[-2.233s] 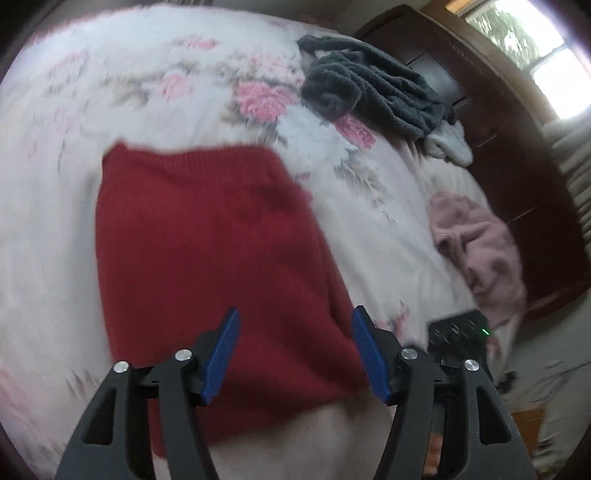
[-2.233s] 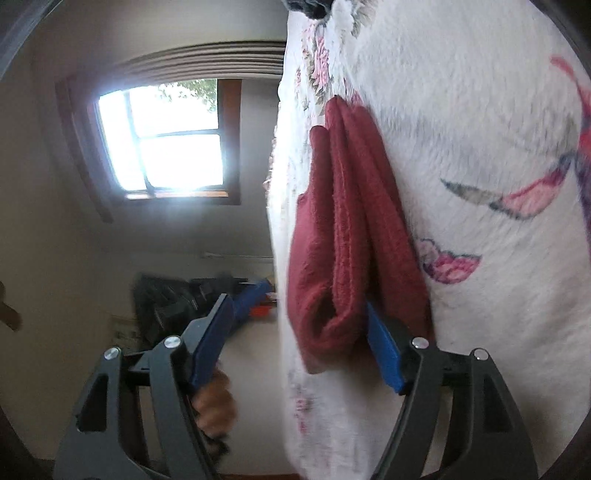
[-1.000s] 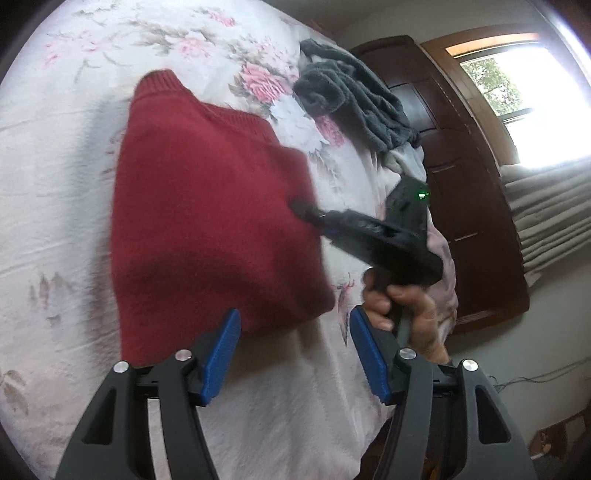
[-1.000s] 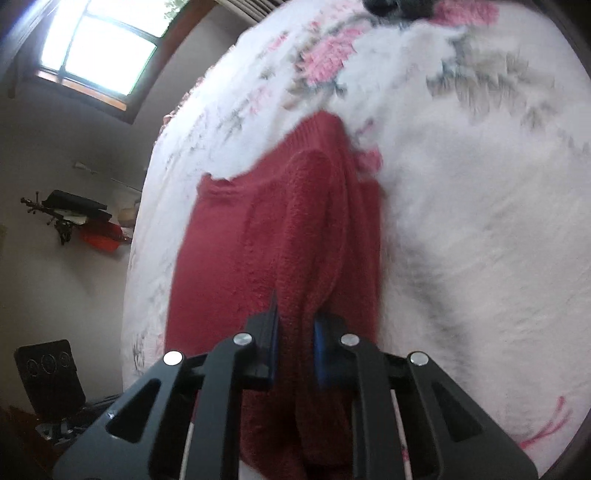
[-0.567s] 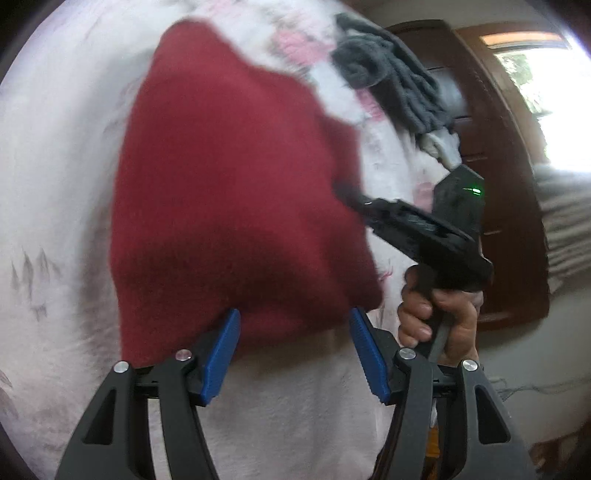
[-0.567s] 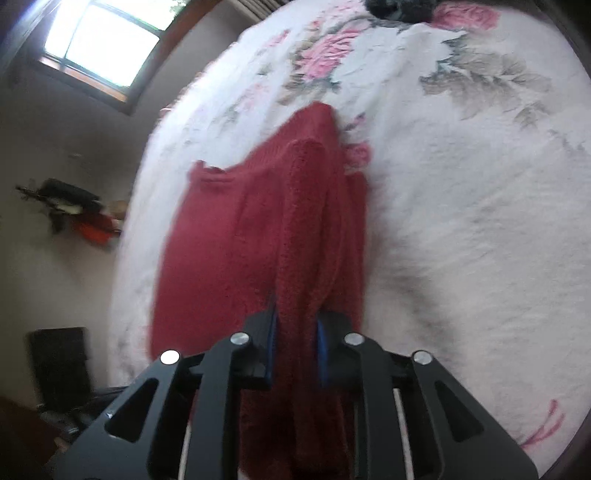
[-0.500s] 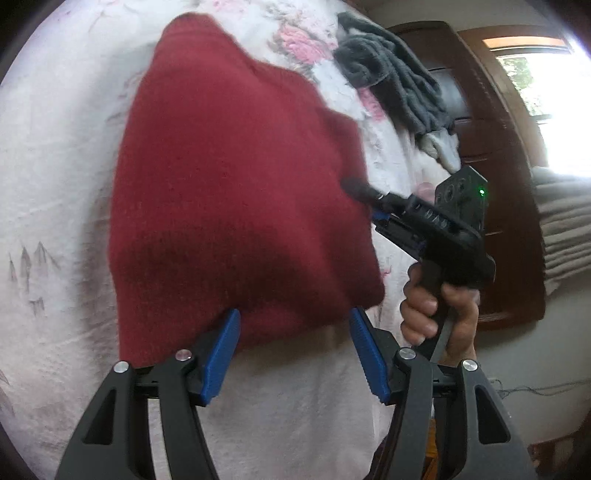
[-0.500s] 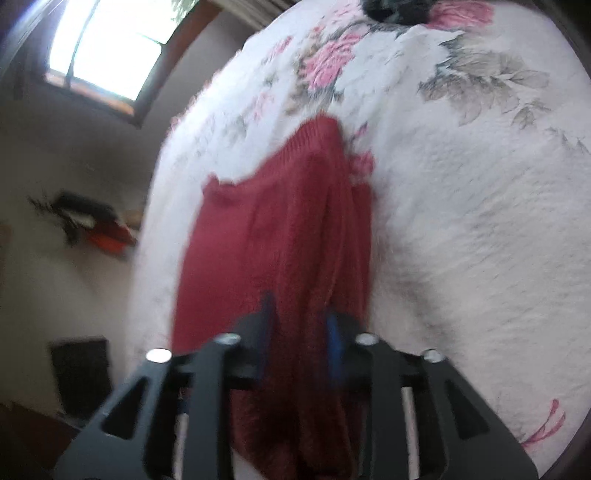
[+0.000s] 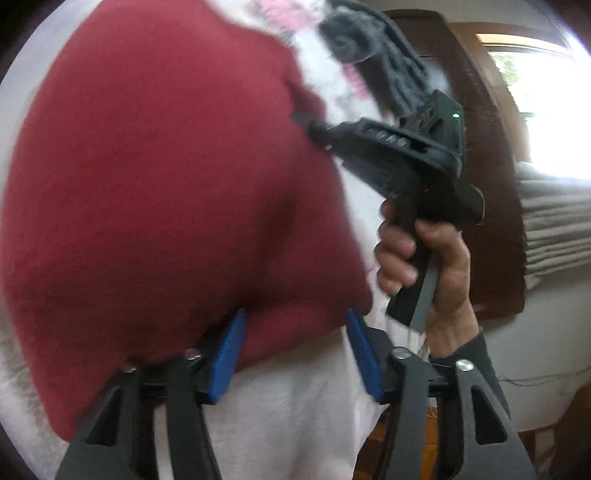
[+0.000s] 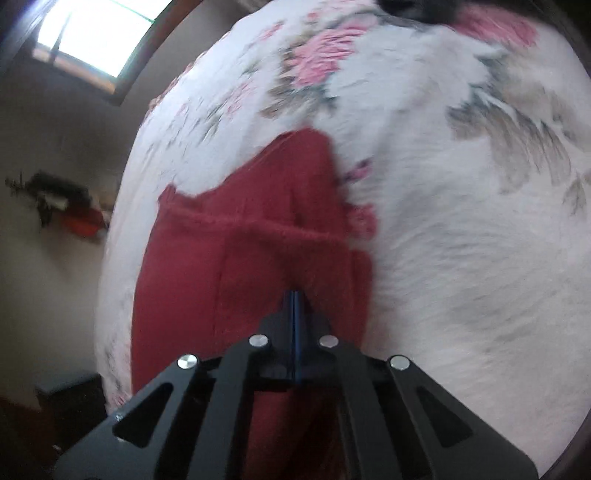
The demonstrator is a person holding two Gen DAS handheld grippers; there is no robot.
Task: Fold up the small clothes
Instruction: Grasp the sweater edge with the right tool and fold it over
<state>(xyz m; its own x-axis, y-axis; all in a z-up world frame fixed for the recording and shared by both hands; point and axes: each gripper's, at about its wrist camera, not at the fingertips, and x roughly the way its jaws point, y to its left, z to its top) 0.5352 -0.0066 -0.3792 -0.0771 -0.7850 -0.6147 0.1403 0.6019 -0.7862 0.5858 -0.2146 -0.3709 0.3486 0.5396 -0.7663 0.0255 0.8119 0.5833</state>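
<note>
1. Left wrist view. The left gripper (image 9: 293, 347) is spread wide, its blue pads (image 9: 227, 356) apart with nothing clamped between them. The near edge of the red knit garment (image 9: 166, 177) lies between and just above the two pads; whether the pads touch it cannot be told. The garment rests on a white floral bedspread (image 9: 295, 406) and fills most of the frame, blurred. To its right, a hand (image 9: 424, 258) with a dark sleeve grips the handle of the right gripper (image 9: 306, 123), whose narrow tip meets the garment's right edge. Beyond lie a grey garment (image 9: 369, 44), dark wooden furniture (image 9: 487, 184) and a bright window (image 9: 546, 110).

2. Right wrist view. The right gripper (image 10: 295, 302) has its jaws drawn together, the blue pads (image 10: 295, 332) meeting with only a thin line between them. The red knit garment (image 10: 240, 258) rises into a fold directly at the tip, but whether cloth is actually pinched there cannot be told. The garment lies toward the left part of the floral bedspread (image 10: 461, 240), a layer folded over its upper portion. A window (image 10: 96, 33) shows at upper left; dark objects on the wall (image 10: 55, 203) are too blurred to identify.
</note>
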